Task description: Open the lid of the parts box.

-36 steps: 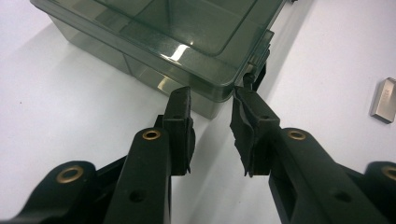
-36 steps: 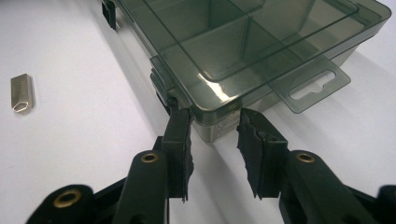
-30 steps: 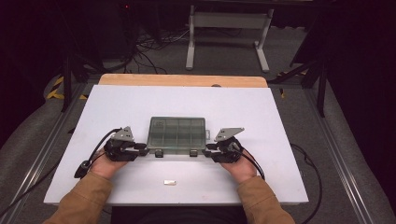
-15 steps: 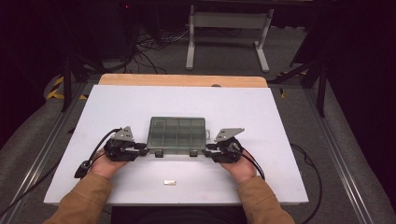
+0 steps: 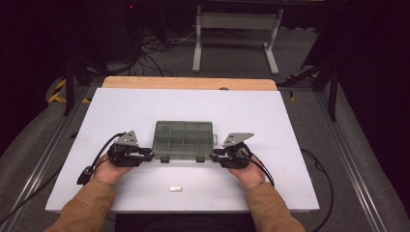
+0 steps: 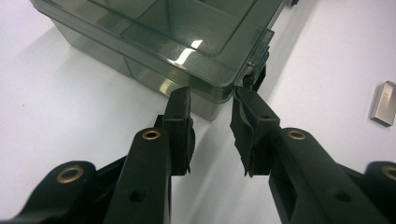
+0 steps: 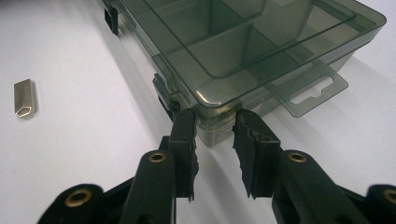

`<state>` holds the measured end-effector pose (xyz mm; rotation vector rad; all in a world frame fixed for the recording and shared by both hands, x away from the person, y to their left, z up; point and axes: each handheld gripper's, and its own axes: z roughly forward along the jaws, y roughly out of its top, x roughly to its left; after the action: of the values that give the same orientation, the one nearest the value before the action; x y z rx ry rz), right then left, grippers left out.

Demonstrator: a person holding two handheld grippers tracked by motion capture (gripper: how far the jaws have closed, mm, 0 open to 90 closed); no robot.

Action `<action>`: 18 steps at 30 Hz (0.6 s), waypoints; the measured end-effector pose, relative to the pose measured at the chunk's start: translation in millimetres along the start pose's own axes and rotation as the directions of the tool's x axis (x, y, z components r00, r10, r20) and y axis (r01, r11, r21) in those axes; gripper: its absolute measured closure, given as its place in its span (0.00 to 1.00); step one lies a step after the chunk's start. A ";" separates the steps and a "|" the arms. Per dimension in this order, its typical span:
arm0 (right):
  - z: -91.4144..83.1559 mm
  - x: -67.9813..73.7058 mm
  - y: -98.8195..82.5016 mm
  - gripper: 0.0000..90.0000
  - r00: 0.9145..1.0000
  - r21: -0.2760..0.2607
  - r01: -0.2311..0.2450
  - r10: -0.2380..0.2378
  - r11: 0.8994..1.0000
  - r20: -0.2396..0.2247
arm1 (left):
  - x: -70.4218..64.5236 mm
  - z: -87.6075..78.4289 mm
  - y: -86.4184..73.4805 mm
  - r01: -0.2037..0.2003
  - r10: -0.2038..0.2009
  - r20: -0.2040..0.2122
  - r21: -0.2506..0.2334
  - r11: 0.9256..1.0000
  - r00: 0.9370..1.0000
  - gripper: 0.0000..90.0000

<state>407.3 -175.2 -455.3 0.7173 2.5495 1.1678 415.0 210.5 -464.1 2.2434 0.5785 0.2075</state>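
Clear box point(image 5: 183, 140) flanked at near corners; left gripper point(image 6: 212, 105) jaws apart, right gripper point(image 7: 215, 119) jaws apart, just closing, pads at corner.

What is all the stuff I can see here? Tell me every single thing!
Compartment box: one, smoky grey see-through, lid shut, middle of the board.
Metal piece: one, small, silvery, on the board nearer the person than the box.
Board: one, white, on the table.
Table edge: one, wooden, far side.
Stand: one, grey, on the floor beyond.
Left claw: one, black, jaws either side of the box's near left corner.
Right claw: one, black, jaws just been closing at the near right corner.
Sleeves: two, tan.
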 end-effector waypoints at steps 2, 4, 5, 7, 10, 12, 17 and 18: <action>-0.2 -0.1 0.1 0.77 1.000 -0.001 0.000 0.000 1.000 0.000 | 0.1 -0.3 0.1 0.000 0.000 -0.001 -0.003 1.000 1.000 0.76; -0.5 -0.3 0.1 0.77 1.000 -0.003 0.000 0.000 1.000 -0.002 | 0.2 -0.5 0.1 0.000 0.000 0.000 -0.005 1.000 1.000 0.76; -0.8 -0.5 0.1 0.77 1.000 -0.006 -0.001 0.001 1.000 -0.002 | 0.2 -0.7 0.0 0.003 -0.003 0.003 -0.007 1.000 1.000 0.76; -1.9 -0.7 0.4 0.77 1.000 -0.014 -0.004 0.004 1.000 -0.004 | 0.8 -1.4 0.1 0.005 -0.005 0.007 -0.015 1.000 1.000 0.75; -4.1 -1.2 1.1 0.78 1.000 -0.031 -0.007 0.007 1.000 -0.004 | 0.8 -2.3 0.4 0.006 -0.006 0.009 -0.023 1.000 1.000 0.75; -4.8 -1.2 1.3 0.78 1.000 -0.036 -0.008 0.008 0.999 -0.005 | 1.0 -3.2 0.5 0.009 -0.008 0.011 -0.028 1.000 1.000 0.75; -7.9 -1.0 2.4 0.81 1.000 -0.066 -0.010 0.010 0.998 -0.003 | -0.1 -4.0 1.4 0.004 -0.003 0.010 -0.040 0.999 1.000 0.78; -8.4 -1.3 2.3 0.81 1.000 -0.070 -0.012 0.012 0.997 -0.002 | -0.1 -4.3 1.5 0.006 -0.005 0.014 -0.043 0.999 1.000 0.79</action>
<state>405.7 -179.9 -448.1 0.7163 2.4950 1.2554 414.0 212.5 -460.1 2.1999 0.5675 0.2000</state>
